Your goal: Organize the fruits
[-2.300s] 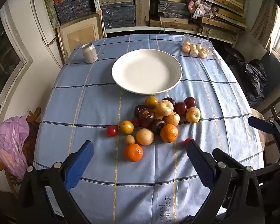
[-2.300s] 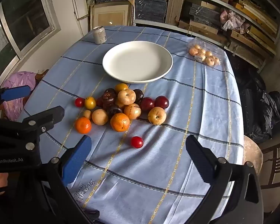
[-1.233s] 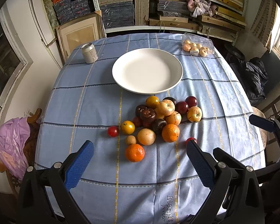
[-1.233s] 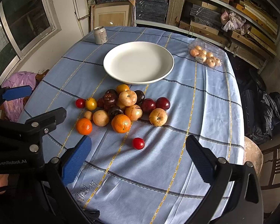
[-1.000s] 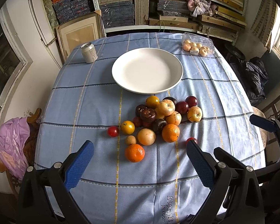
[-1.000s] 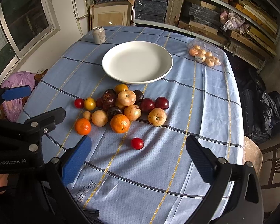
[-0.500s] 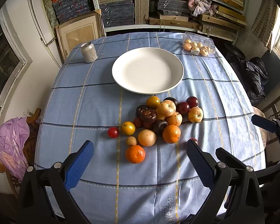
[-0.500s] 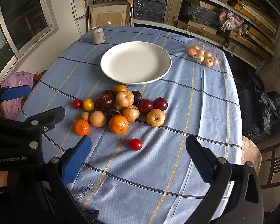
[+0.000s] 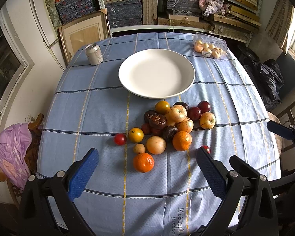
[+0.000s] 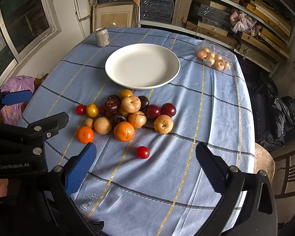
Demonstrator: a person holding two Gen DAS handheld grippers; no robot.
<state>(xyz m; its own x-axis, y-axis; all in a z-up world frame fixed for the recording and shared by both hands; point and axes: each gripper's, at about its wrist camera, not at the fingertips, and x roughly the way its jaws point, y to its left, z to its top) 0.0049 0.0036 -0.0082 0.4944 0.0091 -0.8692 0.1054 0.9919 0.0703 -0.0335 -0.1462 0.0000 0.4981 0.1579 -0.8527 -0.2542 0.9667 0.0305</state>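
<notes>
A heap of fruit (image 9: 171, 123) (image 10: 127, 112) lies on the blue tablecloth in front of an empty white plate (image 9: 156, 72) (image 10: 142, 65): oranges, pale apples, dark plums, yellow and red small fruits. One orange (image 9: 143, 162) (image 10: 85, 134) sits nearest the table's front, and a lone red tomato (image 10: 142, 152) (image 9: 206, 148) lies apart to the right. My left gripper (image 9: 145, 175) hovers open above the front edge, the near orange between its fingers' line of sight. My right gripper (image 10: 145, 167) hangs open over the red tomato. Neither holds anything.
A drink can (image 9: 94, 53) (image 10: 102, 37) stands at the table's back left. A clear plastic box of small pale fruits (image 9: 209, 46) (image 10: 214, 57) sits at the back right. Shelves of boxes fill the wall behind. A chair with purple cloth (image 9: 11, 149) stands left.
Both views have shifted only slightly; the grippers drifted a little over the table's front edge. The fruit, plate and can have not moved. Both grippers remain open.
</notes>
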